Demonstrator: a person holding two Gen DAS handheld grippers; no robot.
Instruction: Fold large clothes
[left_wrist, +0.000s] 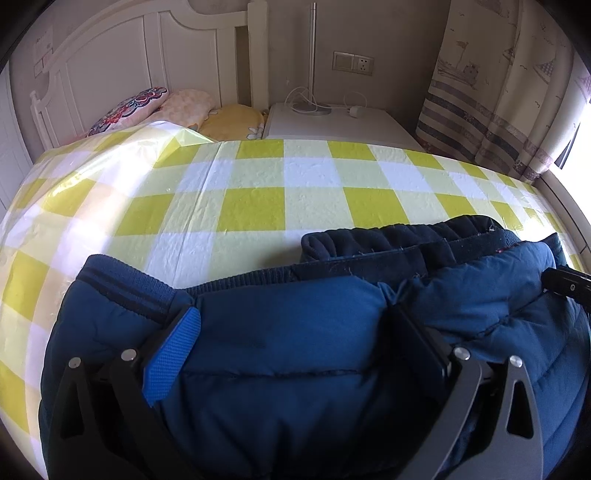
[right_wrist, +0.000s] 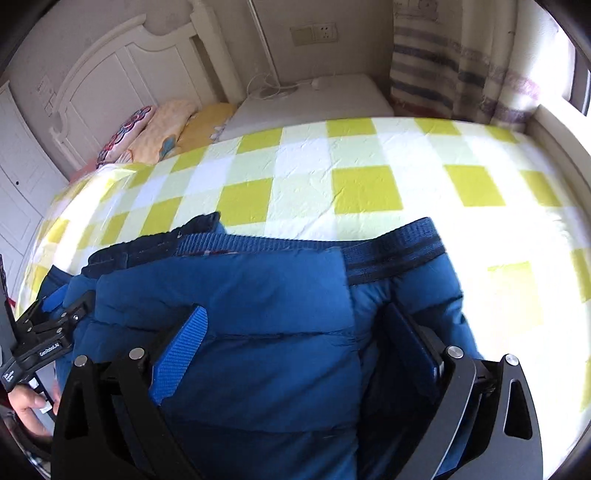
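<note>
A dark blue padded jacket (left_wrist: 288, 332) lies on a bed covered with a yellow and white checked sheet (left_wrist: 251, 184). Its ribbed hem and dark collar face away from me. My left gripper (left_wrist: 295, 314) has its jaws wide apart with a thick fold of the jacket bulging between the blue fingertip pads (left_wrist: 173, 354). My right gripper (right_wrist: 299, 321) stands the same way on the jacket (right_wrist: 258, 325), a fold between its pads (right_wrist: 181, 354). The left gripper also shows at the left edge of the right wrist view (right_wrist: 48, 332). Whether either pair of jaws presses the cloth is unclear.
Pillows (left_wrist: 184, 107) lie against a white headboard (left_wrist: 122, 55) at the far left. A white bedside table (left_wrist: 332, 122) with a lamp base and cable stands behind the bed. A curtain (left_wrist: 498, 92) hangs at the right by a bright window.
</note>
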